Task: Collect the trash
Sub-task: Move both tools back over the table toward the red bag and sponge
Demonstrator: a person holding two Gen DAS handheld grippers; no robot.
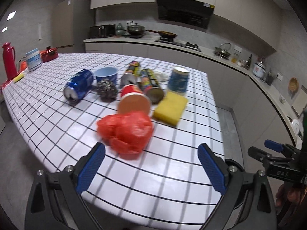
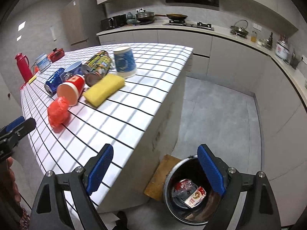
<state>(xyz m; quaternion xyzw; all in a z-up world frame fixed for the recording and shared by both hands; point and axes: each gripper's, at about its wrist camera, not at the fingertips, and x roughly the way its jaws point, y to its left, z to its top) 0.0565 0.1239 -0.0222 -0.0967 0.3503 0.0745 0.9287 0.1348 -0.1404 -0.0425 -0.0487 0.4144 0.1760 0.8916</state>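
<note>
A crumpled red plastic bag [image 1: 125, 134] lies on the checked table [image 1: 57, 134], just ahead of my open, empty left gripper [image 1: 151, 164]. Behind it lie a red paper cup [image 1: 134, 100], a yellow sponge [image 1: 170, 108], a blue can [image 1: 78, 86], a steel scourer [image 1: 106, 90], two tall cans [image 1: 151, 84] and a blue paper cup [image 1: 179, 81]. My right gripper [image 2: 155, 170] is open and empty, past the table's corner, above a black bin [image 2: 191, 193] on the floor that holds wrappers. The red bag [image 2: 57, 113] also shows in the right wrist view.
A red flask [image 1: 8, 61], a white tub [image 1: 34, 59] and a red pot [image 1: 49, 53] stand at the table's far left. A wooden board [image 2: 161, 176] lies beside the bin. A kitchen counter with a stove and pans runs behind and along the right.
</note>
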